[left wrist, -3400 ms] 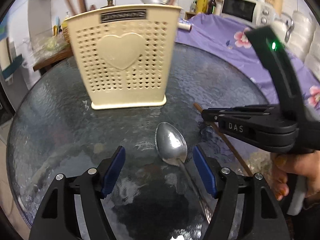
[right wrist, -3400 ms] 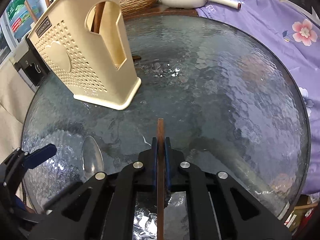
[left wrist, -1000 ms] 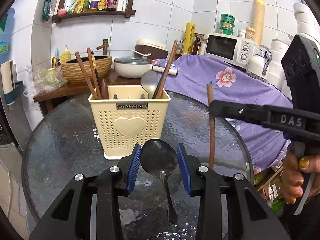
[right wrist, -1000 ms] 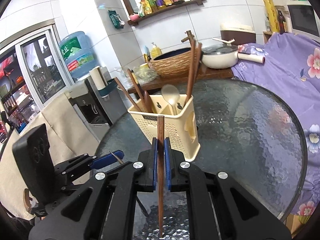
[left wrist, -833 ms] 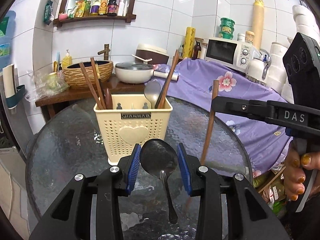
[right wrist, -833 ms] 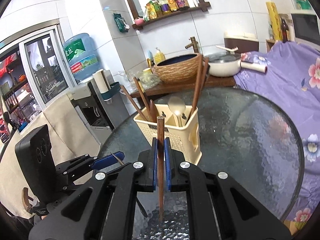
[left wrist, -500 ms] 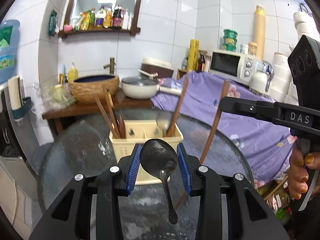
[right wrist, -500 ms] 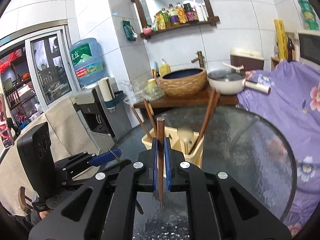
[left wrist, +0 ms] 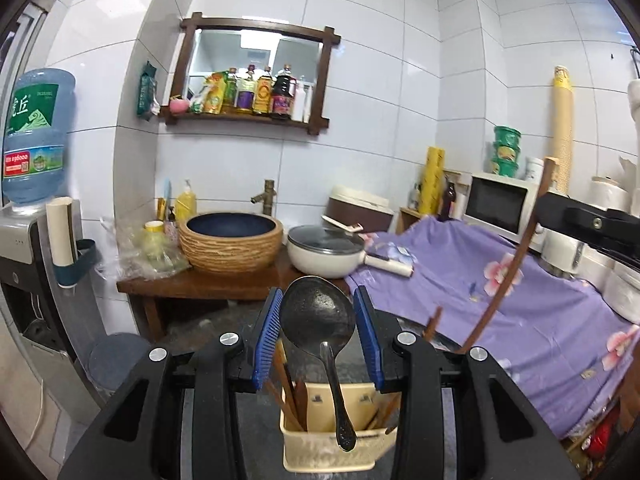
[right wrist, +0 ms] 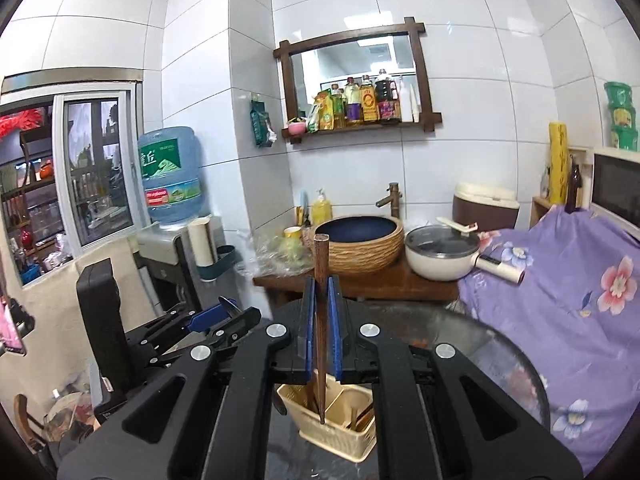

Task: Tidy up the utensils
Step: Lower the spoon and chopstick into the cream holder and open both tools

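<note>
Utensils are getting sorted here, and both grippers are hovering up over the cream utensil caddy [left wrist: 338, 446], which is sitting on the round glass table [right wrist: 500, 356] with a few wooden chopsticks [left wrist: 290, 394] already poking out of its compartments.

The left gripper [left wrist: 316, 334] is pointing roughly level, tipped down a bit, and its blue pads [left wrist: 267, 334] are partway closed, pinching the bowl of a dark metal spoon [left wrist: 318, 322] from both sides. The spoon is hanging bowl-up, with its handle dangling down in front of the caddy's opening. Can't tell if the handle tip is actually inside yet or just above it.

The right gripper [right wrist: 321, 322] is squeezed tight on a single brown chopstick [right wrist: 321, 320], holding it near its thick top end. The stick is hanging nearly upright, its thin tip pointing down at the caddy. In the left wrist view that same stick is leaning off to the right side, clear of the spoon.

As for readable stuff: the caddy has a small nameplate on its front but it's too blurry to read. The blue water jug [right wrist: 170, 174] on the dispenser is showing a green label with Chinese characters.
</note>
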`<act>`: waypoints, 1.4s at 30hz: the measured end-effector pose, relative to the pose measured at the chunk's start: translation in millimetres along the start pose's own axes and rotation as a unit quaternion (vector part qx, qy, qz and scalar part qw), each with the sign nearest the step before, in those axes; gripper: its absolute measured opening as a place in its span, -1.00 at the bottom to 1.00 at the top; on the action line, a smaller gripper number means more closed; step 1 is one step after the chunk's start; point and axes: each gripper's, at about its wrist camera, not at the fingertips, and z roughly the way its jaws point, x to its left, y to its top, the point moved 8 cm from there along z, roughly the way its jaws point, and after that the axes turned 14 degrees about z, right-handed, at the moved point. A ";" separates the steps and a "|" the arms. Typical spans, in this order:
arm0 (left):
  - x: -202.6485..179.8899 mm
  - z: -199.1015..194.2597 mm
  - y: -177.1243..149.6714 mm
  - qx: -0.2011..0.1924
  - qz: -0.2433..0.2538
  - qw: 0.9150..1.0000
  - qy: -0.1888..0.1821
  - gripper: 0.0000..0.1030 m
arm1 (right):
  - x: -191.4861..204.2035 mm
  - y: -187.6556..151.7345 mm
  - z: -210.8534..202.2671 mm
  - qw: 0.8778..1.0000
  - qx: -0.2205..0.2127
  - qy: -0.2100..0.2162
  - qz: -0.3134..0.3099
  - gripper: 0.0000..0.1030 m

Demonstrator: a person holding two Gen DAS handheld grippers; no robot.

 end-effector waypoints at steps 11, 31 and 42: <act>-9.6 52.4 -26.6 0.014 0.020 0.999 0.044 -0.30 | -35.5 -30.6 50.7 0.999 -0.001 -0.052 -0.003 -0.86; -31.0 83.3 -103.7 0.082 0.042 0.996 0.017 -0.30 | -80.6 -118.5 94.4 0.994 0.073 -0.071 0.034 -0.87; -33.2 92.3 -123.9 0.107 0.049 0.993 0.006 -0.29 | -94.6 -131.0 101.9 0.992 0.089 -0.076 0.049 -0.87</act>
